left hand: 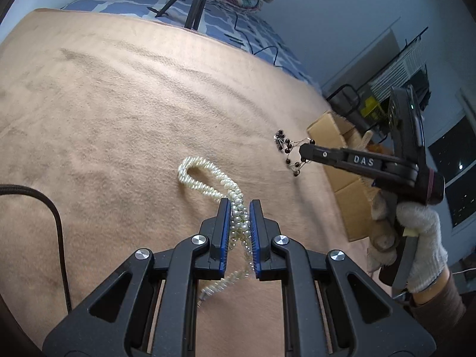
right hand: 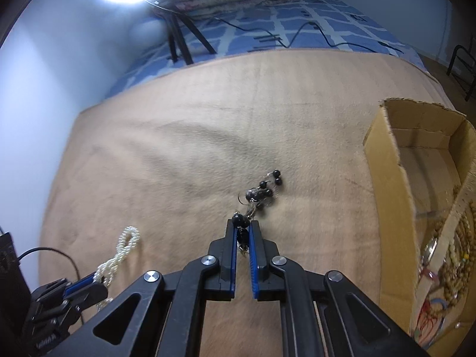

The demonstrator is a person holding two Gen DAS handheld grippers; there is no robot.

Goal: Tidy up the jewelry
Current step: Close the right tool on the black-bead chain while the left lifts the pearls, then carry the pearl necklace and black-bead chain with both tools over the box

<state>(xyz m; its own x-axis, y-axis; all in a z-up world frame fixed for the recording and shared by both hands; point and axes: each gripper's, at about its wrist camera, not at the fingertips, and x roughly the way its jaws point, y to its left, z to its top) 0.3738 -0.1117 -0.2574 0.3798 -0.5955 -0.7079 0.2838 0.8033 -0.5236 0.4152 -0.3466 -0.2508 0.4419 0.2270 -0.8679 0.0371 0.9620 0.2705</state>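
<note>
A white pearl necklace (left hand: 208, 178) lies looped on the tan blanket (left hand: 119, 104). My left gripper (left hand: 240, 205) is shut on its strands; it also shows in the right wrist view (right hand: 99, 278) with the pearl necklace (right hand: 128, 241). A black bead necklace (right hand: 263, 192) trails on the blanket ahead of my right gripper (right hand: 242, 226), which is shut on its near end. In the left wrist view the right gripper (left hand: 303, 151) holds the black bead necklace (left hand: 287, 147) at the right.
An open cardboard box (right hand: 395, 160) stands at the right with wooden bead jewelry (right hand: 455, 253) inside; it shows behind the right gripper in the left wrist view (left hand: 327, 131). A tripod (right hand: 178, 41) and cables sit on the blue bedsheet beyond. A black cable (left hand: 56, 223) runs at left.
</note>
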